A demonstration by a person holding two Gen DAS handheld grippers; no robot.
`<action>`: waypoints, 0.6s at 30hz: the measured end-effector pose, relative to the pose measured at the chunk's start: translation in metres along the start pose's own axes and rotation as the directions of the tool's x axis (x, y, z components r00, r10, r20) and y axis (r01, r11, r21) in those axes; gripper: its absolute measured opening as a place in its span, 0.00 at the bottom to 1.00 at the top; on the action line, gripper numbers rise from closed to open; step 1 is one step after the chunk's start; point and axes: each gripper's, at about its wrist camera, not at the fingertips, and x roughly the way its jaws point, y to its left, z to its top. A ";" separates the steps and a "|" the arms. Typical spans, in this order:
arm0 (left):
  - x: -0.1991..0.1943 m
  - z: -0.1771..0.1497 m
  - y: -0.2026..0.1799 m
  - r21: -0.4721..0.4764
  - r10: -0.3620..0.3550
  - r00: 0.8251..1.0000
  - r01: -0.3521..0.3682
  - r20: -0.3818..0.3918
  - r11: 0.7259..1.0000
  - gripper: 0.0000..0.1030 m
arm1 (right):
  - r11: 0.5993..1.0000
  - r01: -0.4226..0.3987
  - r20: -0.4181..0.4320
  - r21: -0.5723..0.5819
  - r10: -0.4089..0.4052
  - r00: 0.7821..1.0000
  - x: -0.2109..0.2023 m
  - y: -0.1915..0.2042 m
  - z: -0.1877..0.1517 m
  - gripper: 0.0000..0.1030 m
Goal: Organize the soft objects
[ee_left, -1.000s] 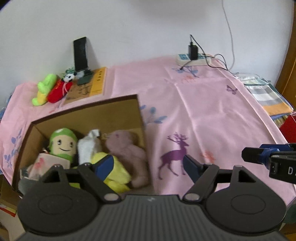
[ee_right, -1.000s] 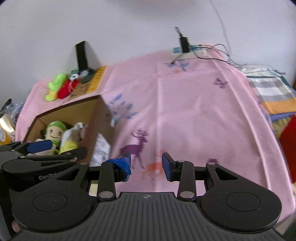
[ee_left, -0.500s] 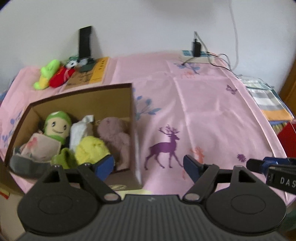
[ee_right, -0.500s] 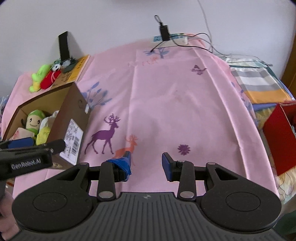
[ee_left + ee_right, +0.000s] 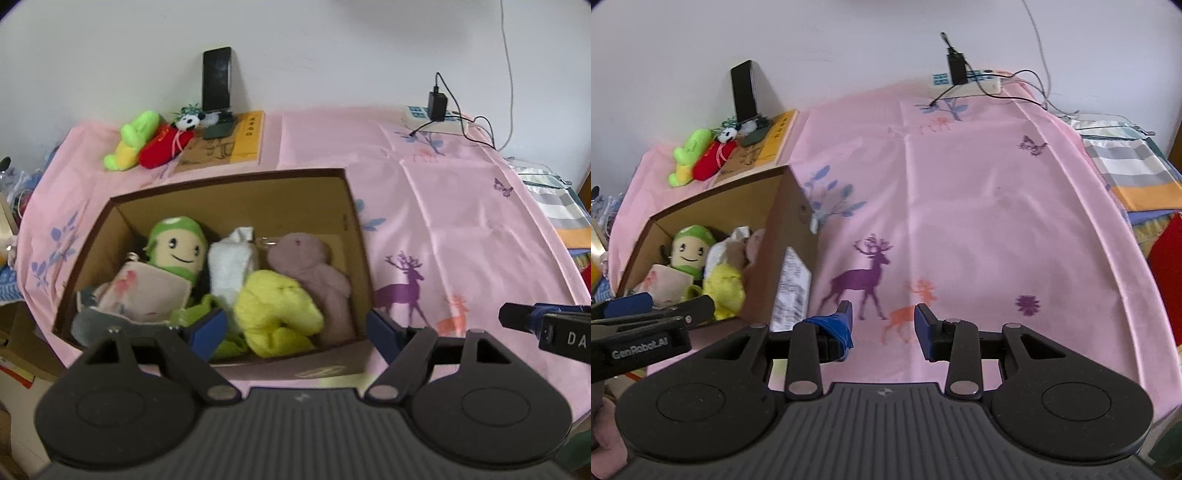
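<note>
A brown cardboard box stands on the pink cloth and holds several soft toys: a green-capped doll, a white plush, a pink-brown bear, a yellow plush and a pink pouch. My left gripper is open and empty, above the box's near edge. My right gripper is open and empty over the cloth, right of the box. A green plush and a red plush lie at the far left.
A phone leans on the wall behind a book. A power strip with charger and cables sits at the back right. Folded striped cloth and a red box lie at the right edge.
The left gripper has drawn back and shifted, so the box now sits centred before it. The right gripper swung back left toward the box. Both stayed open.
</note>
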 end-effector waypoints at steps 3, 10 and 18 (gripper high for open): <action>0.001 0.001 0.013 -0.007 -0.003 1.000 0.003 -0.007 1.000 0.76 | 1.000 -0.004 0.001 -0.011 0.004 1.000 0.000 0.014 0.000 0.19; 0.007 0.001 0.042 -0.012 0.009 1.000 -0.010 -0.018 1.000 0.76 | 0.998 -0.040 0.012 -0.050 0.040 0.999 0.000 0.053 0.005 0.20; 0.002 -0.001 0.080 -0.041 0.029 0.998 -0.027 0.061 0.999 0.74 | 0.991 -0.083 0.019 -0.108 0.086 0.996 0.010 0.098 0.009 0.20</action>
